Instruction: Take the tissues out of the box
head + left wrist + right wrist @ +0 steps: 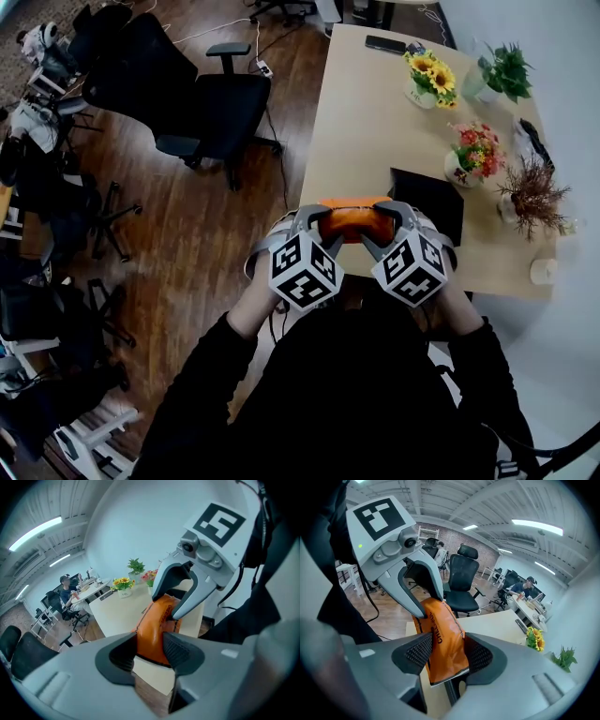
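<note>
Pale counter point(375, 122) edge lies beneath the orange tissue pack point(354, 223), held aloft with left gripper point(314, 228) and right gripper point(389, 228) fingers clamped on its ends. Only the head view shows a black box point(427, 202) behind it.

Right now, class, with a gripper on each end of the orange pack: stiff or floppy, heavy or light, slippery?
Probably soft rather than stiff: the orange pack wrinkles and bulges between the fingers of the right gripper. Likely light for its size, since end pinches by that and the left gripper carry it. The shiny film may slip.
</note>
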Demonstrator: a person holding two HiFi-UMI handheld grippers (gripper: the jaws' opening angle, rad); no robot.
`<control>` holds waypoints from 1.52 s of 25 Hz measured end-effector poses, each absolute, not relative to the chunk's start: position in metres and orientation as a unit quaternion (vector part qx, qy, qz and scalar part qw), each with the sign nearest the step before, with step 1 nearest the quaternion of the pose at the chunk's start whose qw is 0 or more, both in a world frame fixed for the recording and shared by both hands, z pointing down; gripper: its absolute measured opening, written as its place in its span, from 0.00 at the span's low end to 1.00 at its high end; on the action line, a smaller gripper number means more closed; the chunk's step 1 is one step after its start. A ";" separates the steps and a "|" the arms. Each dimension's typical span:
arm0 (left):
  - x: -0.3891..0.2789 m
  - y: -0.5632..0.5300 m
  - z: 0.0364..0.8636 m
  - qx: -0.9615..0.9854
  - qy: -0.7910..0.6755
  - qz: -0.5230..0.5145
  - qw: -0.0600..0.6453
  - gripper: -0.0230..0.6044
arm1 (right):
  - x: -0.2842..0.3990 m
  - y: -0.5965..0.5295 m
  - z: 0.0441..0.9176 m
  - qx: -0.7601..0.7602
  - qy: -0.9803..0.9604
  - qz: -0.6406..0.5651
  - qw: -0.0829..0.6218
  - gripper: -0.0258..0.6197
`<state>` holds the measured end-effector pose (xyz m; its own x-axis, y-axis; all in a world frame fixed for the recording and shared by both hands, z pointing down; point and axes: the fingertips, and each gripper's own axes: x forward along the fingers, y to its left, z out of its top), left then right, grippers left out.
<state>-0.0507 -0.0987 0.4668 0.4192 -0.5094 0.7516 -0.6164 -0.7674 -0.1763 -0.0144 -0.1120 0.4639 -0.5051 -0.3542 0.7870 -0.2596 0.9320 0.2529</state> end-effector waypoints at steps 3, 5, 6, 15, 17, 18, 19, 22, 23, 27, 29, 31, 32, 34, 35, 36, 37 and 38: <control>-0.064 -0.098 0.478 0.835 -0.336 0.429 0.073 0.28 | -0.028 -0.111 0.476 0.167 -0.868 -0.041 0.465 0.37; -0.070 -0.099 0.487 0.832 -0.335 0.435 0.083 0.28 | -0.034 -0.113 0.486 0.157 -0.869 -0.033 0.468 0.37; -0.071 -0.101 0.493 0.831 -0.334 0.437 0.089 0.28 | -0.036 -0.115 0.492 0.151 -0.869 -0.028 0.471 0.37; -0.080 -0.136 0.551 0.815 -0.321 0.452 0.165 0.28 | -0.046 -0.152 0.551 0.084 -0.854 0.002 0.514 0.37; -0.080 -0.142 0.565 0.810 -0.314 0.457 0.189 0.28 | -0.046 -0.158 0.563 0.064 -0.846 0.008 0.529 0.37; -0.080 -0.145 0.571 0.807 -0.310 0.460 0.200 0.28 | -0.047 -0.160 0.569 0.055 -0.842 0.009 0.537 0.37; -0.080 -0.147 0.576 0.805 -0.306 0.462 0.211 0.28 | -0.047 -0.163 0.574 0.046 -0.837 0.011 0.545 0.36; -0.077 -0.155 0.588 0.802 -0.292 0.465 0.237 0.28 | -0.046 -0.170 0.589 0.025 -0.826 0.026 0.562 0.36; -0.075 -0.158 0.591 0.801 -0.288 0.466 0.243 0.28 | -0.046 -0.172 0.593 0.020 -0.825 0.033 0.564 0.36; -0.076 -0.166 0.597 0.797 -0.279 0.465 0.265 0.28 | -0.049 -0.179 0.599 0.007 -0.829 0.055 0.556 0.36; -0.078 -0.169 0.598 0.797 -0.275 0.461 0.276 0.28 | -0.049 -0.182 0.601 0.003 -0.831 0.063 0.553 0.36; -0.081 -0.171 0.601 0.798 -0.272 0.456 0.286 0.28 | -0.050 -0.184 0.602 0.004 -0.834 0.072 0.548 0.36; -0.083 -0.173 0.603 0.799 -0.272 0.453 0.288 0.28 | -0.050 -0.185 0.603 0.006 -0.835 0.077 0.545 0.36; -0.087 -0.172 0.605 0.800 -0.271 0.448 0.294 0.29 | -0.049 -0.185 0.603 0.010 -0.836 0.088 0.542 0.36; -0.089 -0.171 0.605 0.801 -0.271 0.444 0.297 0.29 | -0.049 -0.185 0.603 0.011 -0.836 0.090 0.540 0.36; -0.089 -0.172 0.604 0.804 -0.273 0.438 0.296 0.29 | -0.049 -0.185 0.603 0.011 -0.837 0.091 0.539 0.36; -0.087 -0.172 0.603 0.808 -0.276 0.430 0.293 0.29 | -0.049 -0.185 0.603 0.011 -0.837 0.090 0.539 0.37; -0.087 -0.172 0.602 0.811 -0.281 0.424 0.290 0.30 | -0.049 -0.184 0.603 0.011 -0.838 0.090 0.538 0.37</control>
